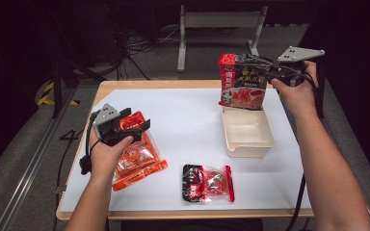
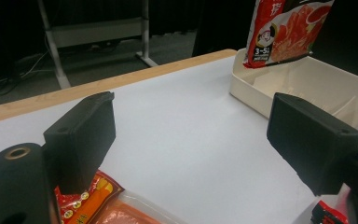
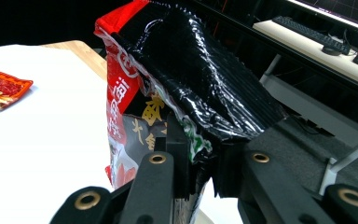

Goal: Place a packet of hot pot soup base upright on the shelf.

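The person's forearms enter at the near edge of the high view, and just beyond them, at about six o'clock on the white table (image 1: pixel 188 120), lies a small red and black packet (image 1: pixel 208 183), flat, its long axis running across the table. At about eight o'clock the left gripper (image 1: pixel 134 126) hovers over an orange packet (image 1: pixel 137 161) that lies flat with its long axis slanting from near left to far right. The left gripper view shows what the high view cannot: its two black jaws stand wide apart with bare table between them, released, gripping nothing, a corner of the orange packet beneath the left-hand jaw.

At about two o'clock the right gripper (image 1: pixel 265 72) holds a red and black food bag (image 1: pixel 241 81) upright, long axis vertical, printed face toward the person, its lower edge hanging just above the far end of the cream tray (image 1: pixel 250 144). The right gripper view, close in, shows the jaws clenched on the bag's crinkled upper side edge (image 3: pixel 186 93), glossy film bunched between the pads. From the left gripper view the bag's bottom (image 2: pixel 286 30) hangs over the tray's far wall (image 2: pixel 247 88).
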`<state>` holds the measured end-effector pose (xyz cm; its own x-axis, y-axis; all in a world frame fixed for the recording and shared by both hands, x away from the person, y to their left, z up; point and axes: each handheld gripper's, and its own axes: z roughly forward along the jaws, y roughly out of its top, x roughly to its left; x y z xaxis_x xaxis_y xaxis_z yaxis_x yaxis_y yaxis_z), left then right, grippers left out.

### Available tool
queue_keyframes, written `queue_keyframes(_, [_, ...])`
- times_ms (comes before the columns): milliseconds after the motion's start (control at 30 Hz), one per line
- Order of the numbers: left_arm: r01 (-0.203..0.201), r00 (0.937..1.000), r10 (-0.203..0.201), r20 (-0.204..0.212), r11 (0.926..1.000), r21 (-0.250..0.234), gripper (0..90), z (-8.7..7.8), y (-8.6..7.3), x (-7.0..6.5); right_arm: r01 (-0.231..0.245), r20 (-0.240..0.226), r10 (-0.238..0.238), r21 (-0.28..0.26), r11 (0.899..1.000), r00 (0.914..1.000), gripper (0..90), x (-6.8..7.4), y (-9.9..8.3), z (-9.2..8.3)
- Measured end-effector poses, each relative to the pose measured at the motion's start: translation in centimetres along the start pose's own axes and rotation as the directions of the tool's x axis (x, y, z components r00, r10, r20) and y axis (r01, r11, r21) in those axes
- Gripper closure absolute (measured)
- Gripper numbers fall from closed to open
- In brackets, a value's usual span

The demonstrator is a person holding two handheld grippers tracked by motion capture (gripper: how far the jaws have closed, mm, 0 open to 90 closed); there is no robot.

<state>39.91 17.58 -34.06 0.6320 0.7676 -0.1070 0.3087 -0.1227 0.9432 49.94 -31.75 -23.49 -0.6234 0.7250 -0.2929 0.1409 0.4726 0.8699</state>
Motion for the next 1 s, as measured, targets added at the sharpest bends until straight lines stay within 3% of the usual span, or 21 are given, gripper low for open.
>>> queue_keyframes(500, [0.007,0.9999,-0.007,-0.014,1.0000,0.004,16.5,-0.5,-0.3,0.2,0.017,0.016,-0.018,0.042,0.999,0.9997,79.8,-0.2,-1.1,1.4])
queue_keyframes(1000, [0.019,0.9993,-0.019,-0.032,0.9998,0.010,16.6,-1.1,-0.7,0.5,0.021,0.005,-0.021,0.042,0.999,0.9998,79.3,-0.4,-2.1,2.6])
